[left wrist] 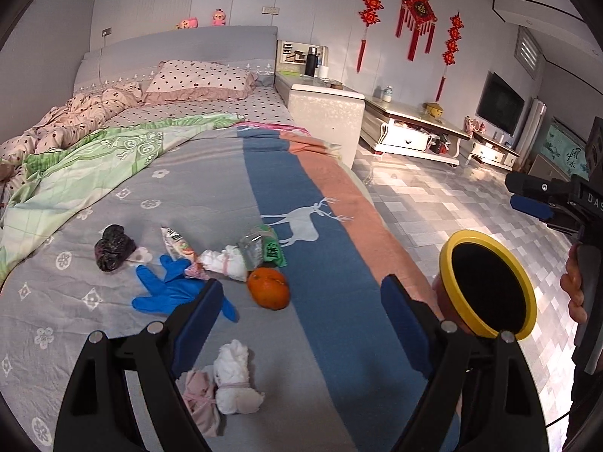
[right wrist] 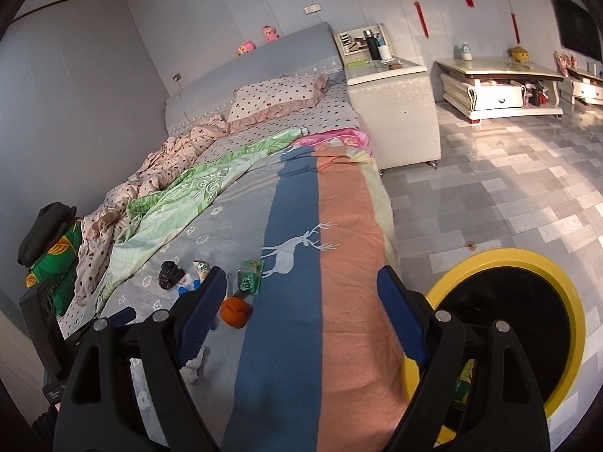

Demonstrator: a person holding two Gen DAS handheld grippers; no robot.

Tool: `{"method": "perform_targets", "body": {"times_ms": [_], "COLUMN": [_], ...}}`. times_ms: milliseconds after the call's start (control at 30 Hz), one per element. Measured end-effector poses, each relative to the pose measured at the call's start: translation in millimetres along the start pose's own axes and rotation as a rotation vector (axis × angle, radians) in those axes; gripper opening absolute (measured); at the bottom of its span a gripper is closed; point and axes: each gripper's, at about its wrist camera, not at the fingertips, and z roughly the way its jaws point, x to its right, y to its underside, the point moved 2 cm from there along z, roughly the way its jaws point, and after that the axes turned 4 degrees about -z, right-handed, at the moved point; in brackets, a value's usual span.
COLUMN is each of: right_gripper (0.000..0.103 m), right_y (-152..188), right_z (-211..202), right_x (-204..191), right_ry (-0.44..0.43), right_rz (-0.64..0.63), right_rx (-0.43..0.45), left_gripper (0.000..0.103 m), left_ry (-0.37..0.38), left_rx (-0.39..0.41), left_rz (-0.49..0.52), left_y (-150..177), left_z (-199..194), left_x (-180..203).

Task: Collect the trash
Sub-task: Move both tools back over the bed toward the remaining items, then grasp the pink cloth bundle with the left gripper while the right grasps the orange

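Trash lies on the bed's grey cover: a blue glove (left wrist: 169, 290), an orange peel (left wrist: 268, 288), a crumpled black bag (left wrist: 113, 247), a snack wrapper (left wrist: 177, 246), a green packet (left wrist: 269, 250), white tissue wads (left wrist: 226, 267) and a tied tissue bundle (left wrist: 233, 378). My left gripper (left wrist: 301, 312) hovers open above the bed, nothing between its fingers. The right gripper (right wrist: 303, 309) is open too, over the blue and pink stripes. A yellow-rimmed bin (right wrist: 516, 335) with a black liner stands on the floor beside the bed. The orange peel (right wrist: 235, 312) and green packet (right wrist: 248, 282) show left of the right gripper.
A white nightstand (left wrist: 324, 116) stands at the bed's far right, low cabinets (left wrist: 410, 128) and a television (left wrist: 499, 103) beyond. The tiled floor (right wrist: 490, 196) runs along the bed's right side. Quilts and a pillow (left wrist: 199, 81) cover the bed's head. A hand (left wrist: 574, 286) holds the other gripper at right.
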Motion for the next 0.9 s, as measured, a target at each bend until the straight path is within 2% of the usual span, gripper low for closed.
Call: {"method": "perform_targets", "body": {"times_ms": [400,700,900], "right_gripper": [0.078,0.078,0.078], "right_y": [12,30,47], "right_z": [76,134,172], "right_x": [-83,-121,-137], "right_ry": [-0.079,-0.105,-0.103], "right_rz": [-0.121,-0.179,-0.202], "right_rx": [-0.106,-0.193,-0.251], "left_gripper": [0.082,0.082,0.082], "left_ry": [-0.070,-0.112,-0.107], "left_rx": [-0.023,-0.074,-0.112], "left_rz": [-0.062,-0.130,-0.163], "left_y": [25,54,73], "left_z": [-7,2,13], "left_x": [-65,-111,-129]}}
